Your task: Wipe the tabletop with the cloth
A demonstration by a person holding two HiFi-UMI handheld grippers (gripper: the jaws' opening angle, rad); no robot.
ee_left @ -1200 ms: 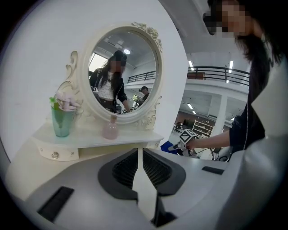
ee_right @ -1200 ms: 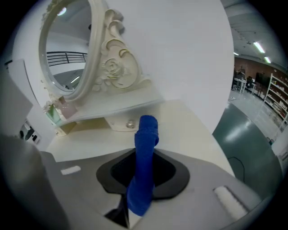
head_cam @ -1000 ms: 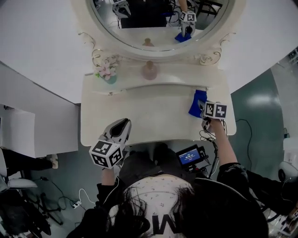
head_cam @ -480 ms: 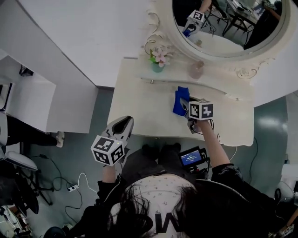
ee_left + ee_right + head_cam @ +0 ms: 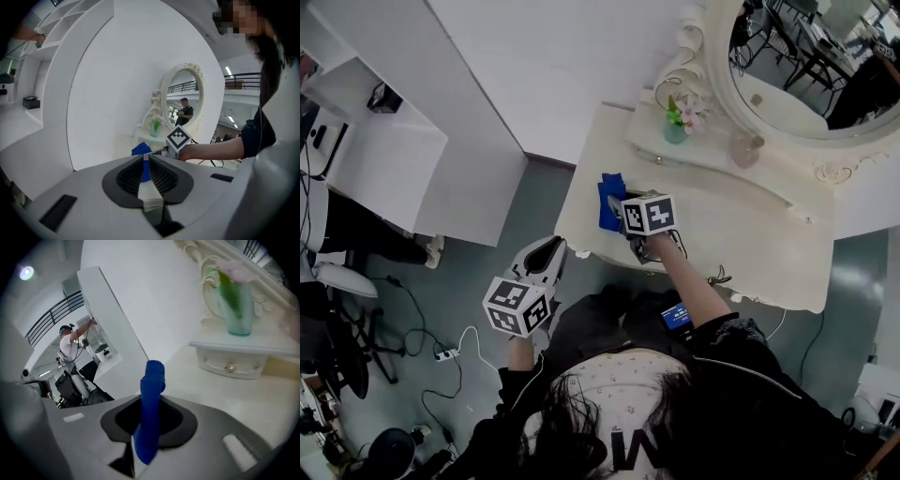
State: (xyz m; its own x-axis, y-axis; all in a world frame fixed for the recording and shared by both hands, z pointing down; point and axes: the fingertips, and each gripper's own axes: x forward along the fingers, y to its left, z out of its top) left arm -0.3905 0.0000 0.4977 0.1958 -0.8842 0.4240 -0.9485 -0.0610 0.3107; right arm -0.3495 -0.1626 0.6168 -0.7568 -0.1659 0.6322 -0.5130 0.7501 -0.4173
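Note:
The blue cloth (image 5: 609,199) lies pressed on the left end of the cream tabletop (image 5: 741,234), close to its left edge. My right gripper (image 5: 619,208) is shut on it; in the right gripper view the cloth (image 5: 151,390) stands up between the jaws of that gripper (image 5: 149,405). My left gripper (image 5: 549,249) hangs off the table, over the floor in front of the left corner. Its jaws sit nearly together with nothing between them, as the left gripper view (image 5: 146,161) shows. From there the cloth (image 5: 140,149) appears beyond the tips.
A raised back shelf carries a green vase of flowers (image 5: 678,122) and a pink bottle (image 5: 742,148), under an ornate oval mirror (image 5: 806,66). A small drawer with knobs (image 5: 229,366) sits below the vase. A white shelf unit (image 5: 384,159) stands left of the table. Cables lie on the floor.
My right gripper has dragged the blue cloth from the table's right end across to its left end. The left gripper has stayed in place off the table.

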